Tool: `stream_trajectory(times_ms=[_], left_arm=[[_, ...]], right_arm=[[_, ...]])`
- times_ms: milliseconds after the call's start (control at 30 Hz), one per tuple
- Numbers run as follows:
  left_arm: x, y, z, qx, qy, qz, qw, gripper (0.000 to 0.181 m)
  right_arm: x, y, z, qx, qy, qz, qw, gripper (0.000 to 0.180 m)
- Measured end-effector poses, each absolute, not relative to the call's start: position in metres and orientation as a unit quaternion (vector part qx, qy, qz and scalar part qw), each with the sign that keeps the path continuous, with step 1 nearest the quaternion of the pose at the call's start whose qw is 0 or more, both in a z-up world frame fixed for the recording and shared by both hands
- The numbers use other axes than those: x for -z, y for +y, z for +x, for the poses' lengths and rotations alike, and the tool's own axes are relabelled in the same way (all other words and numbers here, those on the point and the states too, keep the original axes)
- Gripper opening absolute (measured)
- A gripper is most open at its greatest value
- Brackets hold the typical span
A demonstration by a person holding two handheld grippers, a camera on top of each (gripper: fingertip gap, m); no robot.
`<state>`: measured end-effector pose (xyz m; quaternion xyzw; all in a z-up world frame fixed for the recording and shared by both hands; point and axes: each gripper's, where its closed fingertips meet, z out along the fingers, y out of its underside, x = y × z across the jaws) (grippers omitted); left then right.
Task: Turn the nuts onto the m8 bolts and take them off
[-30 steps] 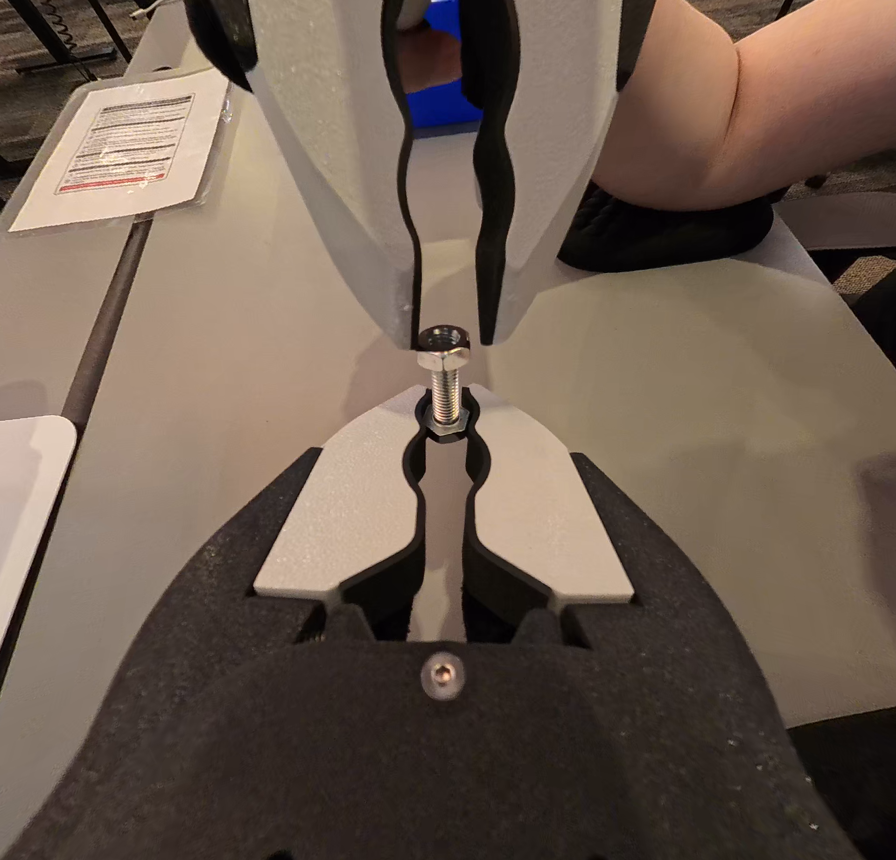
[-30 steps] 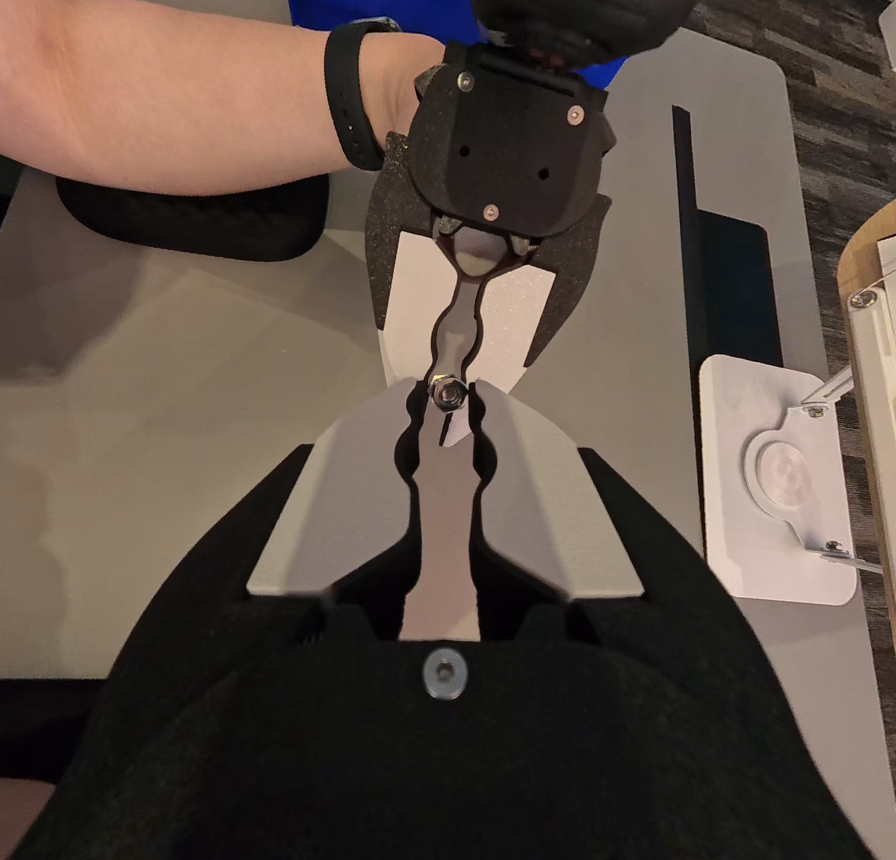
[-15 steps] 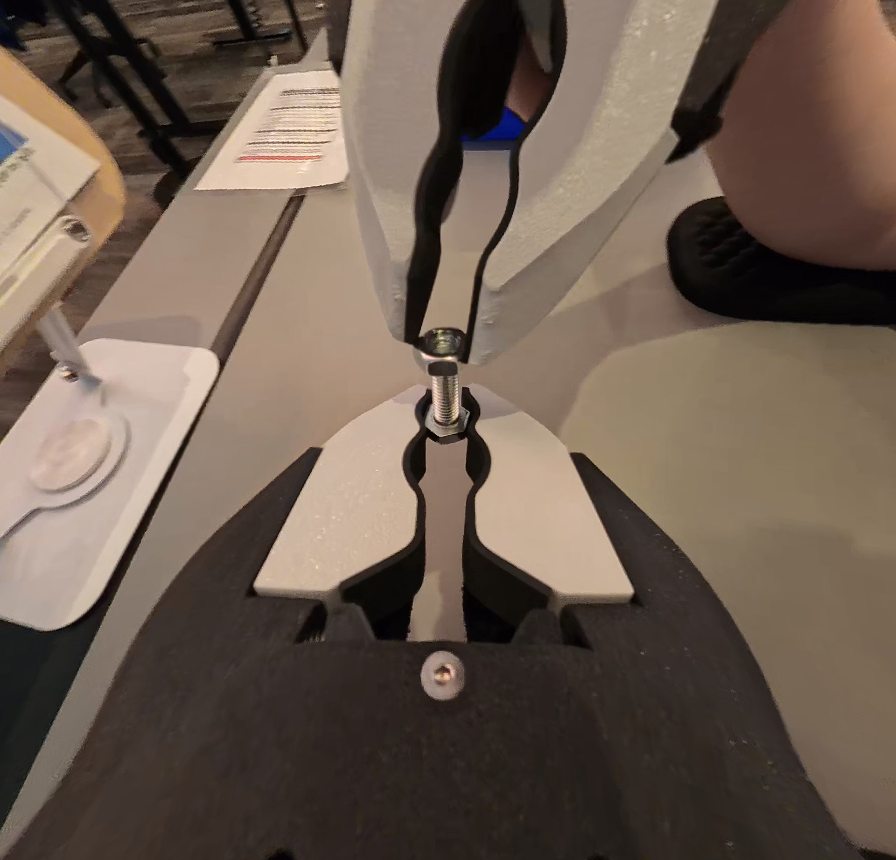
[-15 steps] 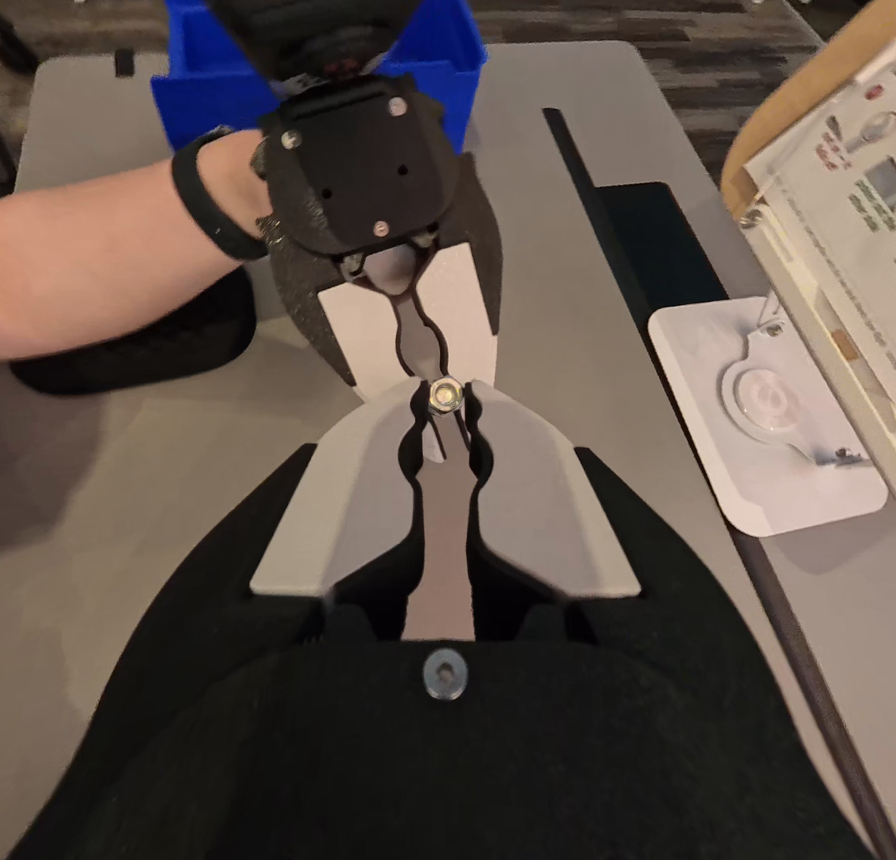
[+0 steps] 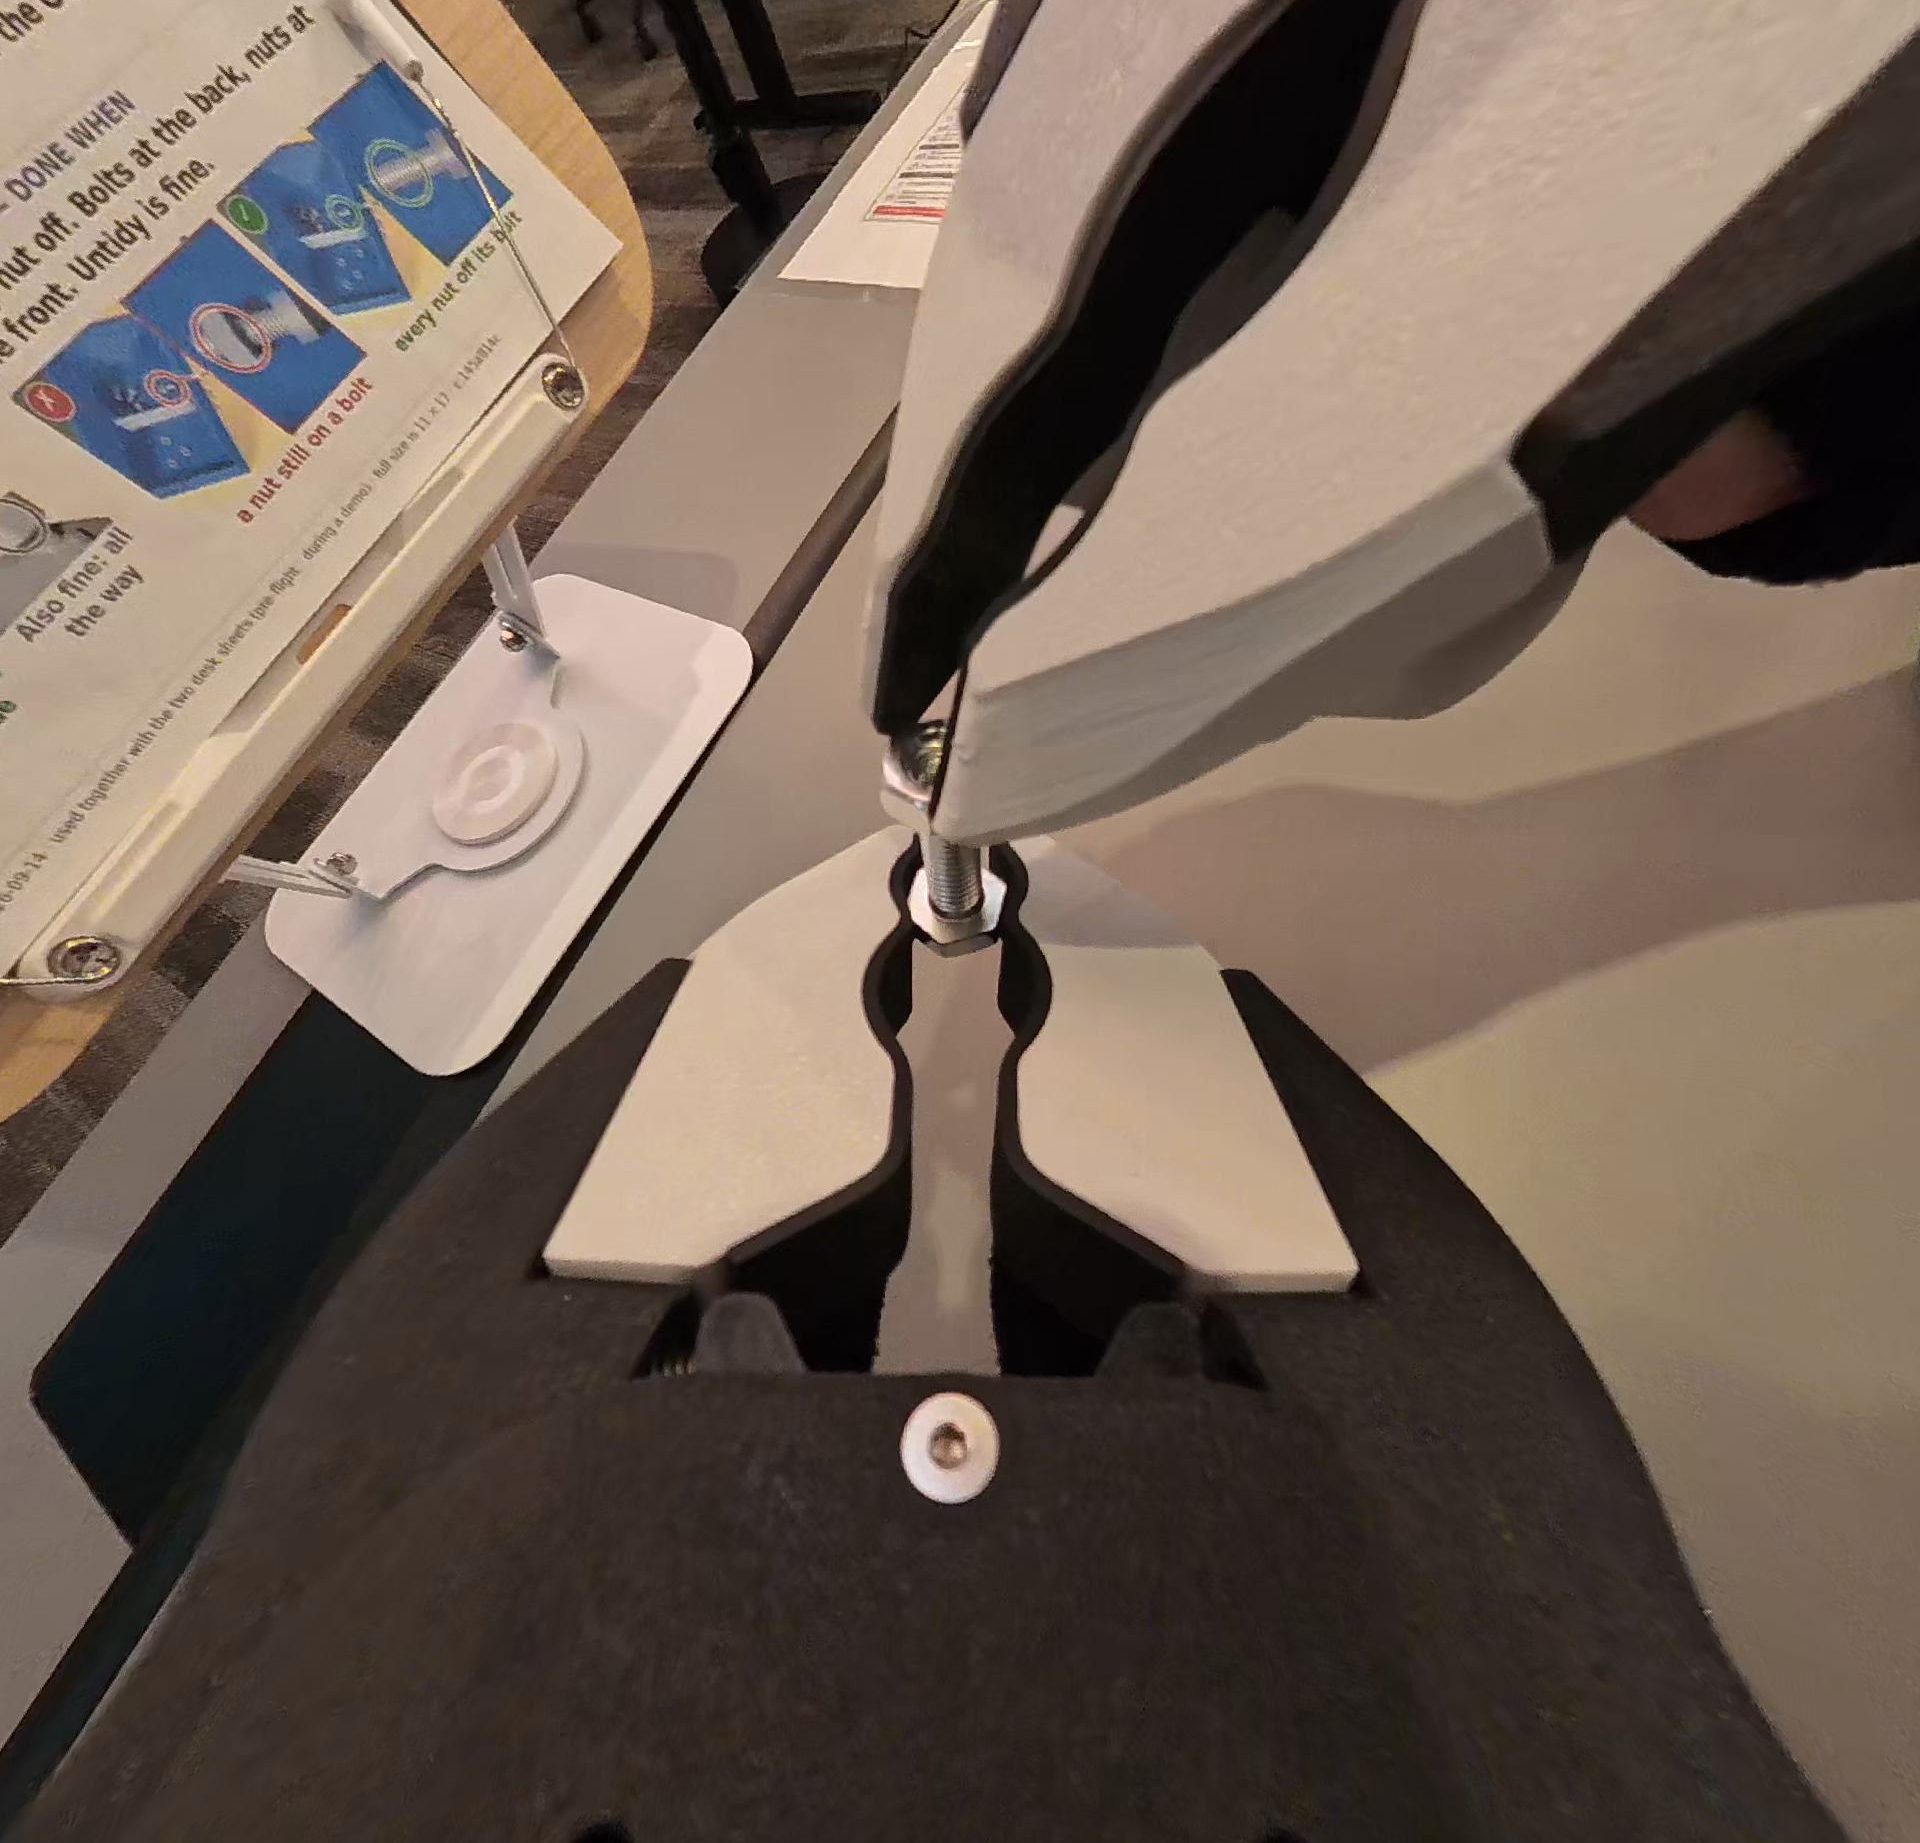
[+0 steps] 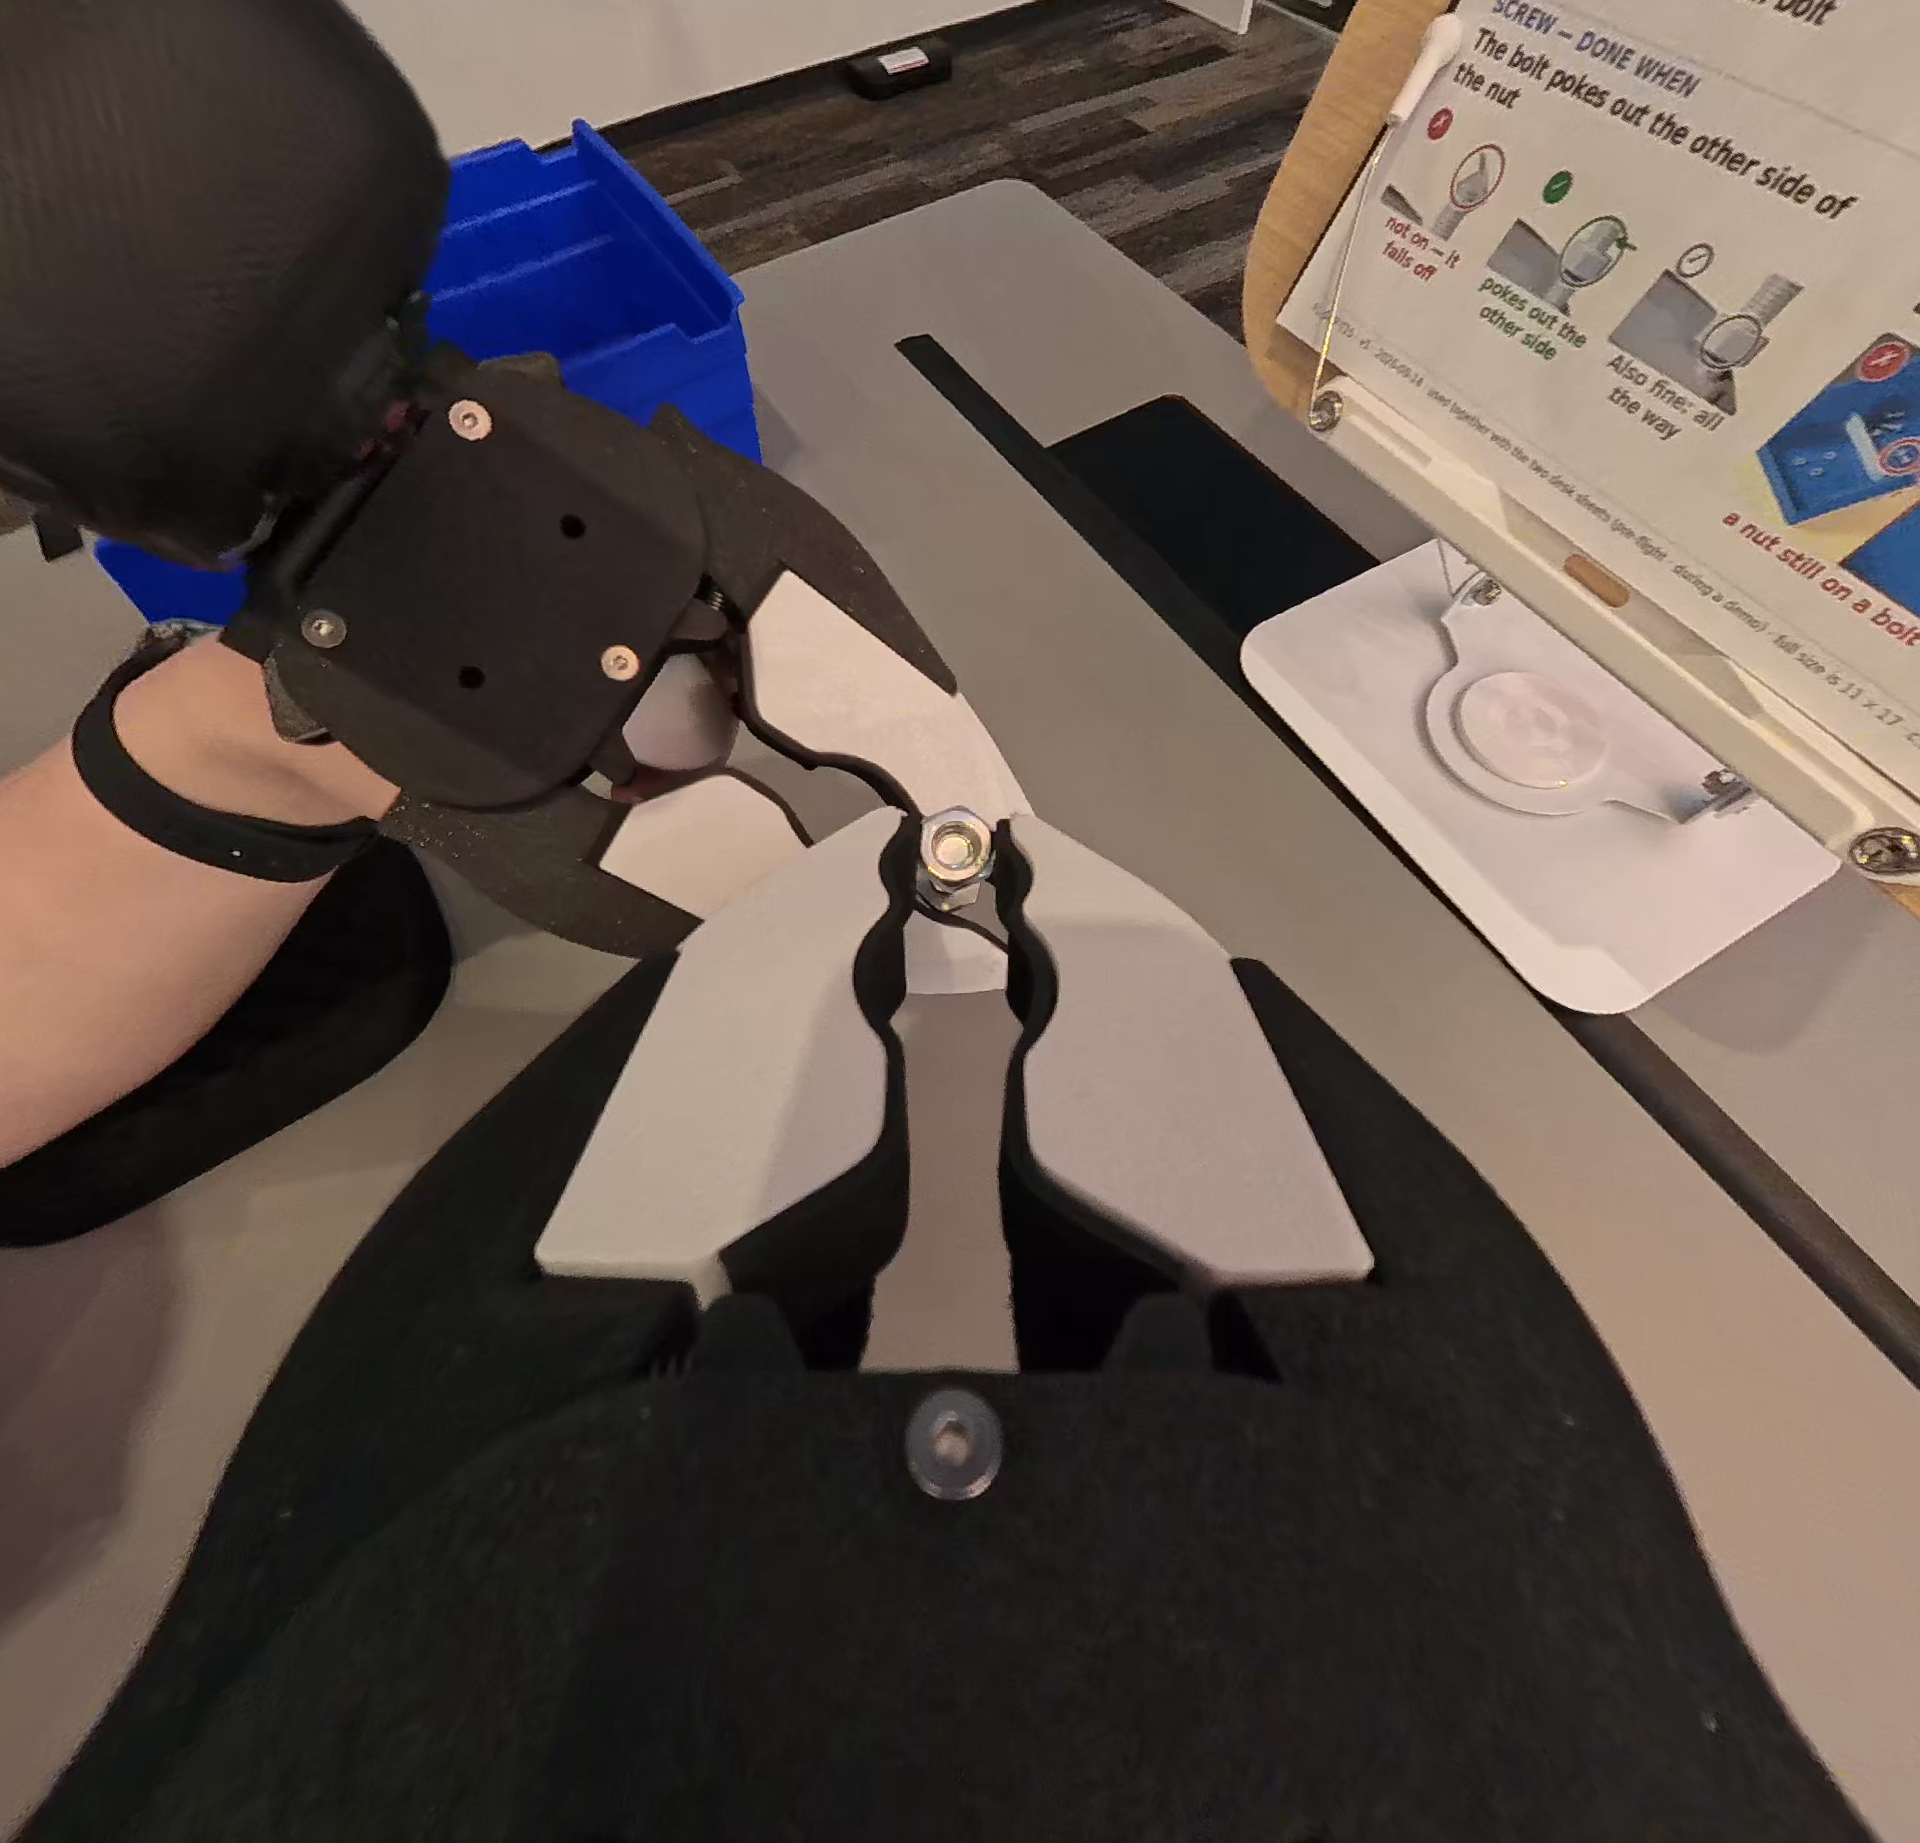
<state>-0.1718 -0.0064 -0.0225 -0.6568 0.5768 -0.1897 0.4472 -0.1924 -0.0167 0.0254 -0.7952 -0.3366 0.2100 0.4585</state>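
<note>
A silver M8 bolt [image 5: 948,877] with a hex nut [image 5: 954,923] on its thread is held between both grippers above the grey table [image 6: 1091,588]. My left gripper [image 5: 954,910] is shut on the nut at its fingertips. My right gripper [image 6: 951,858] is shut on the bolt's hex head [image 6: 954,846]; the nut [image 6: 943,898] shows just behind the head. In the left wrist view the right gripper [image 5: 925,759] comes down from the upper right and pinches the head [image 5: 910,791]. A short length of thread shows between head and nut.
A blue bin [image 6: 582,276] stands at the table's far side. A wooden stand with an instruction sheet [image 6: 1662,235] stands on a white base [image 6: 1538,754] to the right, and shows in the left wrist view [image 5: 499,806]. A forearm with a black wristband [image 6: 208,827] rests on a black pad [image 6: 208,1045]. Some 5 cm of space lies between my two pairs of fingers. My left gripper's tips are some 30 cm from the white base [image 6: 1538,754]. It is also in sight in the left wrist view [image 5: 520,766].
Both grippers have turned relative to each other around the bolt while staying shut. Both views have swung towards the instruction stand. The gap between head and nut looks about the same.
</note>
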Motion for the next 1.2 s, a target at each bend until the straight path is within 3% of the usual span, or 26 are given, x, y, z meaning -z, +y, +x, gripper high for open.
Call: stream_trajectory(times_ms=[200,533,933,1200], left_arm=[[0.020,-0.022,-0.174,0.254,0.593,-0.639,0.418,0.011],[0.037,-0.098,-0.190,0.353,0.727,-0.512,0.292,0.011],[0.041,-0.103,-0.187,0.339,0.741,-0.506,0.285,0.011],[0.031,-0.068,-0.183,0.293,0.690,-0.566,0.344,0.011]], right_arm=[[-0.041,-0.036,-0.193,-0.216,-0.414,-0.754,0.462,0.029],[-0.020,-0.095,-0.199,-0.189,-0.631,-0.638,0.398,0.029],[-0.004,-0.097,-0.208,-0.198,-0.637,-0.653,0.359,0.015],[-0.013,-0.066,-0.206,-0.220,-0.530,-0.723,0.385,0.014]])
